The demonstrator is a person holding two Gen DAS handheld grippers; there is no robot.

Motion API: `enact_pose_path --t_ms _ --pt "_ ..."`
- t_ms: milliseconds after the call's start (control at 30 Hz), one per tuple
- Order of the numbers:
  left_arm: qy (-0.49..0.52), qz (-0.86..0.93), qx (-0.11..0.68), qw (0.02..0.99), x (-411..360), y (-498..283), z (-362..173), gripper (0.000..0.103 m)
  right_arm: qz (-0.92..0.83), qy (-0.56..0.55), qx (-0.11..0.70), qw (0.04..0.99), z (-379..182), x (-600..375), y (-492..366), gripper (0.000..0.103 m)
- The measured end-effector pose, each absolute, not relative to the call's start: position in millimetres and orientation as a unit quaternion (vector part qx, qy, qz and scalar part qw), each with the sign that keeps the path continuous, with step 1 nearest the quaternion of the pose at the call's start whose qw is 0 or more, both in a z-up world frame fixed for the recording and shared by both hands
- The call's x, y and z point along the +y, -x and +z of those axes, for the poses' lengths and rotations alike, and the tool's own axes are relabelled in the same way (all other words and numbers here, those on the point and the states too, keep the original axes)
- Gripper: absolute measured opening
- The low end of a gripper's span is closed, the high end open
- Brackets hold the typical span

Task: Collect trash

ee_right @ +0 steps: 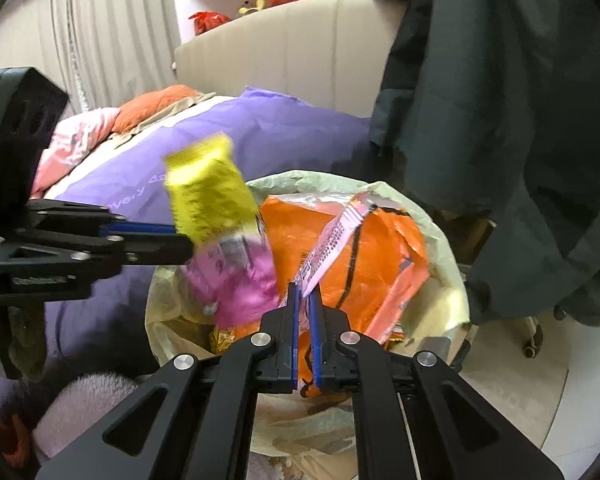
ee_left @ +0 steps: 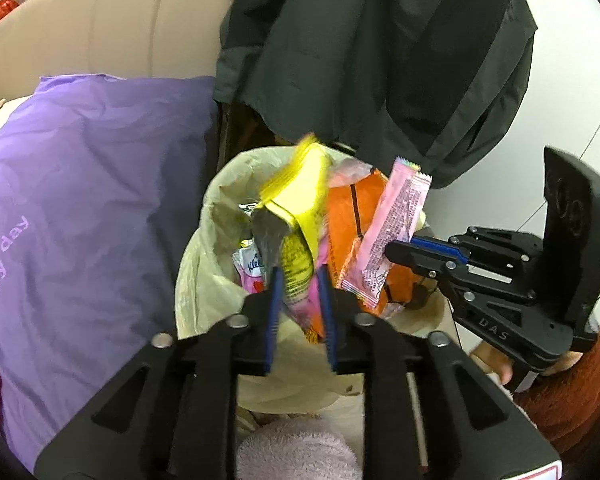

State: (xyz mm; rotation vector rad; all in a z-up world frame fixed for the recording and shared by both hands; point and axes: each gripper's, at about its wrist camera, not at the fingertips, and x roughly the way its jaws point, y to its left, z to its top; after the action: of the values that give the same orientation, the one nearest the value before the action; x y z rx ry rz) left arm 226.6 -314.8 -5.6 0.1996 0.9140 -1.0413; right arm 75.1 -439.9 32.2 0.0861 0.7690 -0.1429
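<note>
Right tool (ee_right: 306, 294) clamped on pink wrapper (ee_right: 332, 240)

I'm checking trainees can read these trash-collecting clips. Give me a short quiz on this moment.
1. True or false: the lined bin is empty.
2. What is the right gripper shut on?
A. a thin pink wrapper
B. a glass bottle
C. a metal spoon
3. In a few words: what hangs above the far side of the bin?

Key:
1. False; wrappers fill it to the rim.
2. A
3. A dark jacket.
</note>
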Motion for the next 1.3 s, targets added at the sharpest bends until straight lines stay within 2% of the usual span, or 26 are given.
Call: enact_pose_path --t_ms 33,67,133,367,433,600,667,900,1133,1300 --pt "-0.087 -0.478 0.421 0.766 -311.1 -225.9 -3.5 0.029 -0.074 -0.042 0.375 0.923 32.5 -439.5 -73.7 0.016" --pt "-0.084 -0.478 0.422 0.766 -307.5 -225.2 -2.0 0.032 -0.077 -0.042 0.377 0.922 33.1 -438.6 -72.2 0.030" --pt "-0.082 -0.472 0.421 0.771 -300.9 -223.7 1.3 0.033 -0.077 -0.046 0.375 0.923 35.2 -436.5 -69.3 0.043" --pt "-0.076 -0.449 0.396 0.797 -273.5 -210.1 19.3 0.034 -0.096 -0.041 0.360 0.927 50.3 -420.7 -54.6 0.044" --pt "-0.075 -0.441 0.386 0.807 -263.0 -203.4 24.8 0.039 -0.103 -0.042 0.347 0.931 57.9 -412.0 -47.3 0.044" --pt "-0.067 -0.404 0.370 0.834 -210.1 -177.8 39.2 0.065 -0.096 -0.044 0.310 0.945 77.6 -371.9 -24.0 0.044" --pt "-0.065 -0.371 0.361 0.853 -180.8 -164.2 41.9 0.067 -0.082 -0.041 0.302 0.949 81.9 -345.1 -13.8 0.044" --pt "-0.070 -0.228 0.333 0.912 -99.8 -105.5 36.4 0.067 -0.027 -0.024 0.292 0.956 77.4 -266.9 9.2 0.044" --pt "-0.029 -0.133 0.335 0.932 -58.6 -62.4 33.1 0.067 0.006 -0.003 0.289 0.957 77.0 -223.4 27.3 0.044" --pt "-0.043 -0.092 0.339 0.935 -49.3 -47.6 31.6 0.064 0.006 0.011 0.291 0.957 76.9 -212.3 33.6 0.044"
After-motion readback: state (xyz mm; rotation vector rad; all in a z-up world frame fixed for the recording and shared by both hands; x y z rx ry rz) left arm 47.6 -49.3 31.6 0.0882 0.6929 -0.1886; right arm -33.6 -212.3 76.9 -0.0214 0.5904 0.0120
